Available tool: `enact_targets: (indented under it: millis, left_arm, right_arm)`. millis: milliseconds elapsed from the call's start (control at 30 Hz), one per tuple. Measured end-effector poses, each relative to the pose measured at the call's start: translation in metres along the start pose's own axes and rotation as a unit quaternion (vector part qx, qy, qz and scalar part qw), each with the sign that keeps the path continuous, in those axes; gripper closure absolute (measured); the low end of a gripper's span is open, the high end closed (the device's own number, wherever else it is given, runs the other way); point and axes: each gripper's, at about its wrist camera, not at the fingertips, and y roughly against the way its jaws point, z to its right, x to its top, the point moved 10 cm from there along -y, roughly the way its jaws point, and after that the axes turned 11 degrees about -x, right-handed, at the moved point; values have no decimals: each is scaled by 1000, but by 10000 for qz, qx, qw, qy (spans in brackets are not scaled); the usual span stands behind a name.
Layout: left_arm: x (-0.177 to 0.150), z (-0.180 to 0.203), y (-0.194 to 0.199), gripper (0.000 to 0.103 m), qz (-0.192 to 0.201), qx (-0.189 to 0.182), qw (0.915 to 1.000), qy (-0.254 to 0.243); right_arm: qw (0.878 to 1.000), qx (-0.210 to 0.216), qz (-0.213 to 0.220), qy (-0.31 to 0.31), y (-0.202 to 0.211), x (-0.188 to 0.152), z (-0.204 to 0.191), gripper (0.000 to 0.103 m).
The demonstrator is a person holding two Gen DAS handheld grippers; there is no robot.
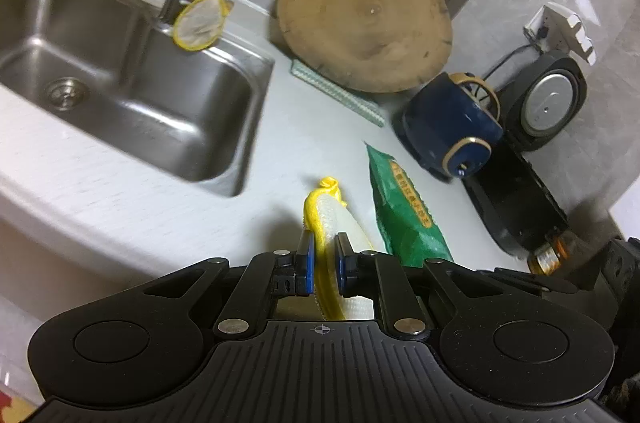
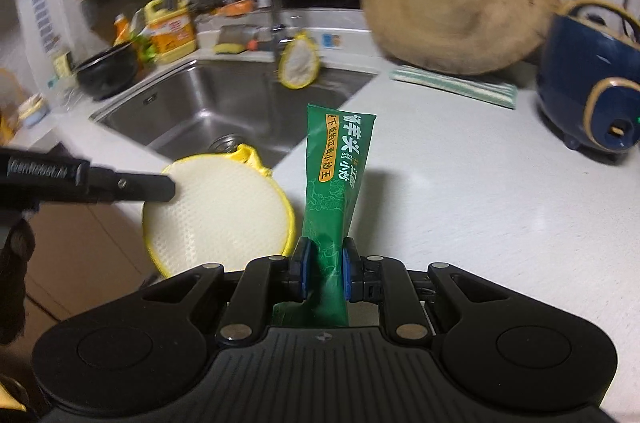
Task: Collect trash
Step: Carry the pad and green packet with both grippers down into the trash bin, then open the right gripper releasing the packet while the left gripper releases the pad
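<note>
We see both claws clamped — left claw (image 1: 324, 255) on a yellow-rimmed mesh pad (image 1: 340, 219), right claw (image 2: 324, 265) on a green packet (image 2: 336, 175). Both items are held over the worktop (image 2: 460, 191), just right of the sink (image 1: 120, 71).

The green packet (image 2: 338, 175), just right of the sink (image 2: 224, 111), carries large white Chinese characters, small Latin letters too blurred to read, and an orange strip of dark Chinese characters. Left of the sink, the yellow bottle's (image 2: 174, 33) red-lettered label is illegible.
</note>
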Motion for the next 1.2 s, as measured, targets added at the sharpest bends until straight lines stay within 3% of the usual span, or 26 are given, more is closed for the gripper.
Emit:
enact_targets:
  millis: [200, 400, 567, 633, 767, 900, 1000, 1100, 1200]
  left_arm:
    - [-16, -21, 32, 89, -267, -101, 9996, -23]
    - [-34, -34, 57, 89, -399, -157, 9991, -61]
    - [-83, -67, 66, 89, -828, 57, 9961, 297]
    - [-114, -86, 63, 89, -1096, 214, 9915, 661]
    - [-189, -133, 41, 89, -1746, 611, 9719, 1458]
    - [-243, -171, 3, 89, -1914, 690, 9539, 2207]
    - [-273, -199, -24, 84, -2306, 1085, 9402, 2261]
    - [-281, -212, -35, 83, -2452, 1323, 9365, 2129]
    - [-269, -206, -27, 82, -2255, 1209, 9428, 2136]
  right_arm:
    - [9992, 23, -371, 116, 12, -30, -63, 88]
    - [9973, 182, -595, 399, 20, -48, -99, 88]
    - [9910, 508, -1069, 620, 14, -83, -117, 88]
    - [9851, 610, -1480, 635, 1, -112, -121, 88]
    - [9691, 712, -2315, 472, -30, -177, -125, 89]
    - [9471, 730, -3124, 35, -68, -237, -125, 89]
    - [9281, 792, -3595, -549, -96, -262, -122, 87]
    - [9280, 669, -3631, -503, -107, -263, -117, 81]
    - [9391, 482, -3393, -252, -96, -255, -112, 77]
